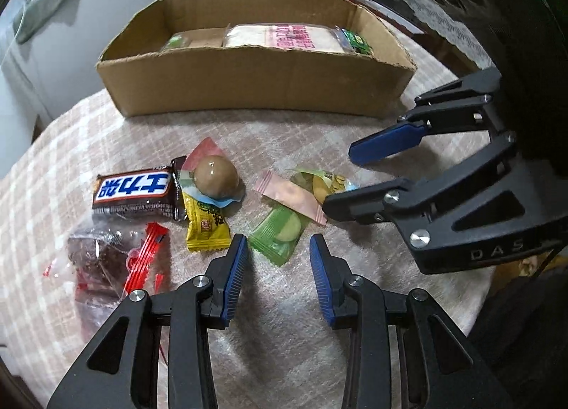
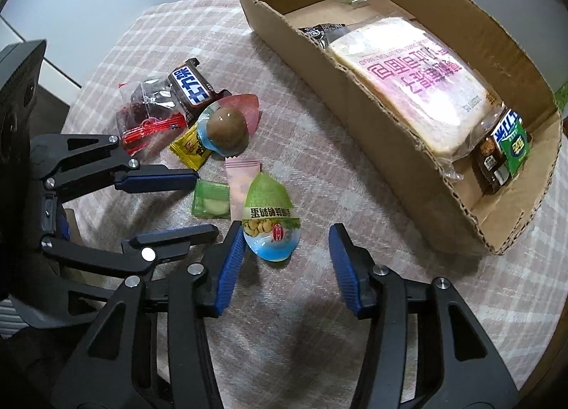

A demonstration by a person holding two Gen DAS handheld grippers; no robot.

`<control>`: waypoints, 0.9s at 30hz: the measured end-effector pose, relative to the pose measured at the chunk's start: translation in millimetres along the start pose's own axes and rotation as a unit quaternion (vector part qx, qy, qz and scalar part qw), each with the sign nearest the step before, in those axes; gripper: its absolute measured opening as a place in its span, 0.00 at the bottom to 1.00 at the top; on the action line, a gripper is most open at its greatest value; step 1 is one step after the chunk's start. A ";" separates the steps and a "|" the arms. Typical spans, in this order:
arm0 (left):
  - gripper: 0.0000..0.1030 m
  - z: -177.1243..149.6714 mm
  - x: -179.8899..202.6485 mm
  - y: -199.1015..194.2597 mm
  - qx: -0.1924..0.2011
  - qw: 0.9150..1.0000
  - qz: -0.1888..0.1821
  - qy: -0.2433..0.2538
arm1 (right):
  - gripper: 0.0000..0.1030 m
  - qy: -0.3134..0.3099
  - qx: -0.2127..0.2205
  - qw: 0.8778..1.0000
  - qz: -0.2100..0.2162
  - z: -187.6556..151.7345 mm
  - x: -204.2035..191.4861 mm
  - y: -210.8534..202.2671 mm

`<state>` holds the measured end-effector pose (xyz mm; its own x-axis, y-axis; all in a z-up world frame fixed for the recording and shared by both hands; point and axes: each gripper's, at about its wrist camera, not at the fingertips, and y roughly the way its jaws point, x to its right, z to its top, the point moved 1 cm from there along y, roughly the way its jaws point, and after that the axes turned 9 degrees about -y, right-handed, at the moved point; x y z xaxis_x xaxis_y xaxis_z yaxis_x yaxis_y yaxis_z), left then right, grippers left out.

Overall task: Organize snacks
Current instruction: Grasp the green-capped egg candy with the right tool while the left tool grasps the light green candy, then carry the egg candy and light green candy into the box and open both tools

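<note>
Checked cloth is covering the table, with loose snacks lying near the cardboard box (bread already inside). Left gripper is hovering open beside the green candy; right gripper is gaping around the egg packet, pads not pressing.

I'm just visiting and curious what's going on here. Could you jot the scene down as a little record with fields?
Setting: table with checked cloth
Container: open cardboard box
In box: wrapped bread, small snack packs
Loose on cloth: chocolate bar, brown egg pack, green candy, pink sachet, yellow packet, quail egg pack
Left gripper: open, empty, near green candy
Right gripper: open, around quail egg pack, left pad touching it
</note>
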<state>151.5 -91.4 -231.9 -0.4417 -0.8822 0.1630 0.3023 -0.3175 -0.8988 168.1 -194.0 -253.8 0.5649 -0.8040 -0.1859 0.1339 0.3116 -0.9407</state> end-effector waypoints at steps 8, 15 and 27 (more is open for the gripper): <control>0.31 6.2 12.8 8.7 0.015 1.000 0.005 0.008 | 0.34 0.004 0.000 1.000 -0.008 -1.7 -11.1 1.8; 0.23 10.3 13.9 13.3 0.024 1.000 -0.003 -0.008 | 0.31 0.019 0.002 1.000 -0.016 -5.3 -7.2 -0.8; 0.23 0.3 -1.3 6.3 0.026 0.997 -0.019 -0.069 | 0.29 0.047 0.010 0.999 -0.006 -20.8 4.9 -11.2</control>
<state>154.2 -92.4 -237.6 -0.3341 -0.9073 0.2553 0.3326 -0.3670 -0.8687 152.4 -212.0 -250.1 0.4838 -0.8517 -0.2013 0.1574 0.3109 -0.9373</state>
